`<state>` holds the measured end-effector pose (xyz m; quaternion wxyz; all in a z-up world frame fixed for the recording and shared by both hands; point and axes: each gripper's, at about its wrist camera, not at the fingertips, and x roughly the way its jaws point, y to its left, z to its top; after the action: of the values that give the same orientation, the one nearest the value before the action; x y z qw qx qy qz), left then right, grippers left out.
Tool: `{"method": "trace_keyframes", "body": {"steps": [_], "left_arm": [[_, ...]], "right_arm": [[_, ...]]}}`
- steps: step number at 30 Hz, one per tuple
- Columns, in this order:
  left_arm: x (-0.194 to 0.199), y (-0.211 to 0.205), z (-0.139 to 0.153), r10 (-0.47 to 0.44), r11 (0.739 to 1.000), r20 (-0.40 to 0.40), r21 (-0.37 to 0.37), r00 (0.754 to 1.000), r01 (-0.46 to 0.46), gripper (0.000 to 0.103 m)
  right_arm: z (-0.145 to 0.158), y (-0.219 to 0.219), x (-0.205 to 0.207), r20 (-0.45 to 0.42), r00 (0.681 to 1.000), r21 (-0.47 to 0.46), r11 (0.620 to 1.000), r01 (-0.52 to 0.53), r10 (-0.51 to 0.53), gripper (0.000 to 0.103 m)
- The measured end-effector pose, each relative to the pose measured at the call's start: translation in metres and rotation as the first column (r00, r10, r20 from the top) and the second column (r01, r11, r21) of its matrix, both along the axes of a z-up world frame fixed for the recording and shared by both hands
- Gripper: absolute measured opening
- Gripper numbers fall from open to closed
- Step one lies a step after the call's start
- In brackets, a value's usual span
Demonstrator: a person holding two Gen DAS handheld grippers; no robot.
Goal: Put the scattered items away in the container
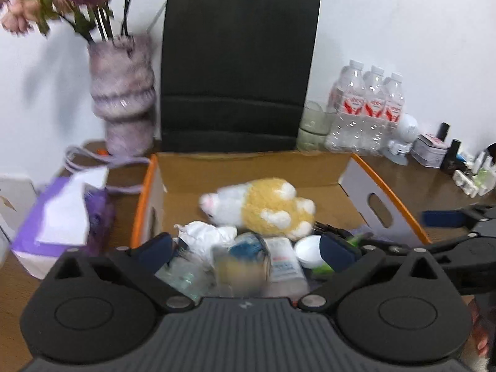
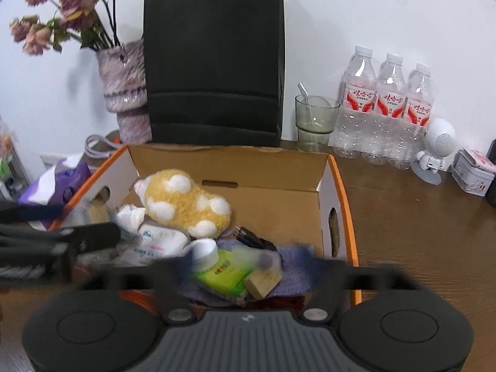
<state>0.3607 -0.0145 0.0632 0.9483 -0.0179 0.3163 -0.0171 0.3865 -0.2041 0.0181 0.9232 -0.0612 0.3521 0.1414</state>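
1. Two black plastic grippers hang over an open cardboard box (image 2: 322, 170) with orange rims, standing on a brown wooden table (image 2: 418, 232).
2. The left gripper (image 1: 248, 251) has its jaws spread wide, gripping nothing; below it lie crumpled white tissue (image 1: 207, 232) and a soft wipes pack (image 1: 283, 263).
3. The right gripper (image 2: 248, 262) is likewise released and blurred, above a green packet (image 2: 226, 274) and a tan block (image 2: 263, 282).
4. A fluffy yellow-and-white plush toy (image 2: 186, 204) lies inside the box.
5. Behind stands a matte black paper bag (image 2: 214, 62).
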Motion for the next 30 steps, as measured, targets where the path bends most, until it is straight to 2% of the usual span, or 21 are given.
{"method": "trace_keyframes", "body": {"steps": [2,4,15,30], "left_arm": [[-0.001,-0.001,0.001,0.007,0.999,0.001,0.032,1.0,-0.007,0.103],[-0.002,0.001,0.002,0.015,0.999,0.0,0.036,1.0,-0.015,0.103],[-0.026,0.009,0.007,0.02,1.0,0.003,-0.022,1.0,-0.02,0.103],[-0.101,0.008,0.03,0.017,0.998,0.085,-0.064,0.996,-0.012,0.103]], "right_arm": [[0.0,0.0,-0.004,0.024,1.0,-0.037,0.999,0.001,0.0,0.103],[0.001,-0.002,-0.007,0.01,1.0,-0.019,1.0,-0.009,0.009,0.103],[0.015,-0.01,-0.036,0.032,0.999,0.009,1.0,-0.022,0.021,0.103],[0.041,-0.03,-0.102,0.104,0.995,0.066,0.998,-0.022,0.015,0.103]]}}
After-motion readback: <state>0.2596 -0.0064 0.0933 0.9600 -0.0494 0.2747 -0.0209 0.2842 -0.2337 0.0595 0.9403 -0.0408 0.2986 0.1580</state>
